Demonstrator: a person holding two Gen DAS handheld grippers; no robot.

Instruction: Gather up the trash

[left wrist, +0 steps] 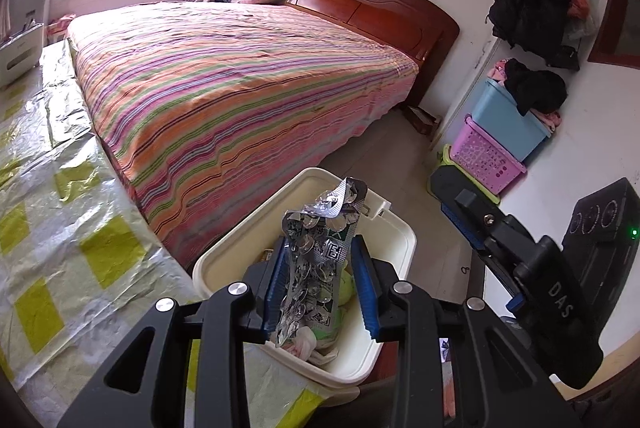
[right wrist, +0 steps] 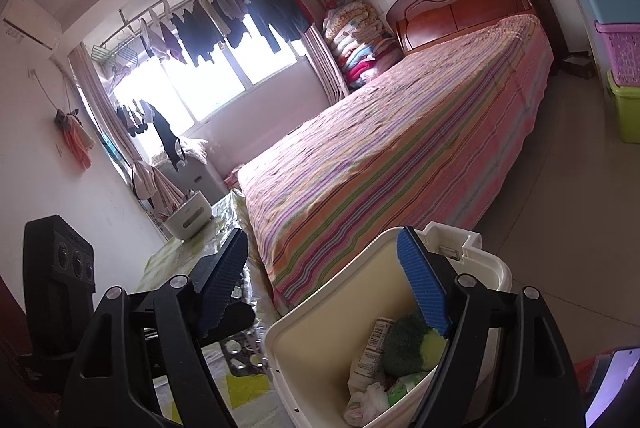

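Note:
My left gripper is shut on a crumpled silver blister pack, which stands upright between the blue pads. Beyond it stands a cream trash bin with wrappers and tissue inside. My right gripper is open with nothing between its fingers, and it hovers over the same bin. In the bin lie a green scouring sponge, a printed wrapper and white tissue. One of the right gripper's fingers shows at the right of the left wrist view.
The bin stands between a table under clear plastic with a yellow-green check and a striped bed. A black speaker and a white box are on the table. Stacked plastic baskets line the right wall.

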